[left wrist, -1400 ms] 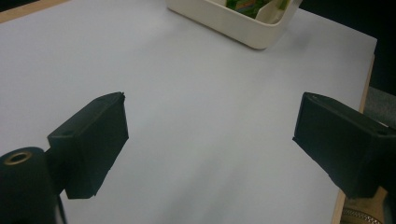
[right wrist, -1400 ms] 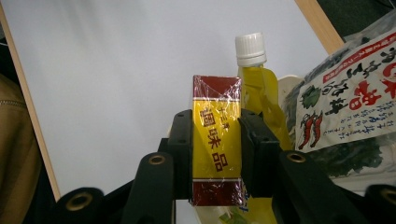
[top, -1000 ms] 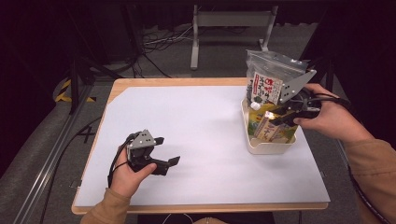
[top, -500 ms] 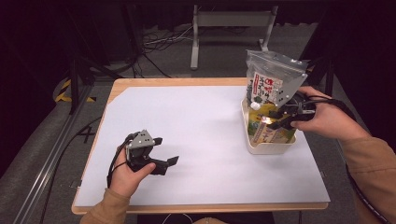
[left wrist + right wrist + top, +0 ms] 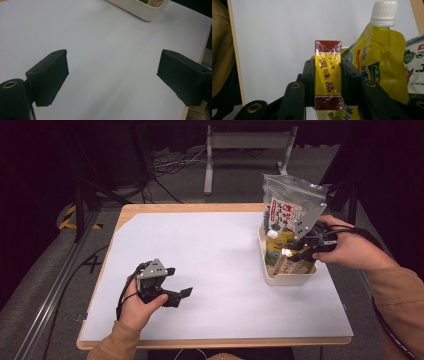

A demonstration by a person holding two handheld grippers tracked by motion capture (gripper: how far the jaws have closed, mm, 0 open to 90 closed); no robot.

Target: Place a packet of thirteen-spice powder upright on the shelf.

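Observation:
A yellow and dark red box (image 5: 328,77) wrapped in clear film stands upright between the jaws of my right gripper (image 5: 327,72), which is shut on its two narrow sides. In the high view the right gripper (image 5: 300,251) reaches from the right into a cream bin (image 5: 287,279), where the box (image 5: 282,266) stands. Beside the box is a yellow spout pouch (image 5: 384,65) with a white cap. My left gripper (image 5: 180,282) rests on the white table top at the front left, jaws wide apart. Nothing lies between the left gripper's (image 5: 112,65) jaws.
A clear bag (image 5: 290,205) with a printed label stands tall at the far end of the bin. The white sheet (image 5: 215,255) covers the wooden table. The cream bin (image 5: 140,10) lies far ahead of the left gripper. Cables and a metal stand sit on the dark floor behind.
The right hand has shifted slightly over the bin, with its gripper still closed on the box. The left hand has kept still.

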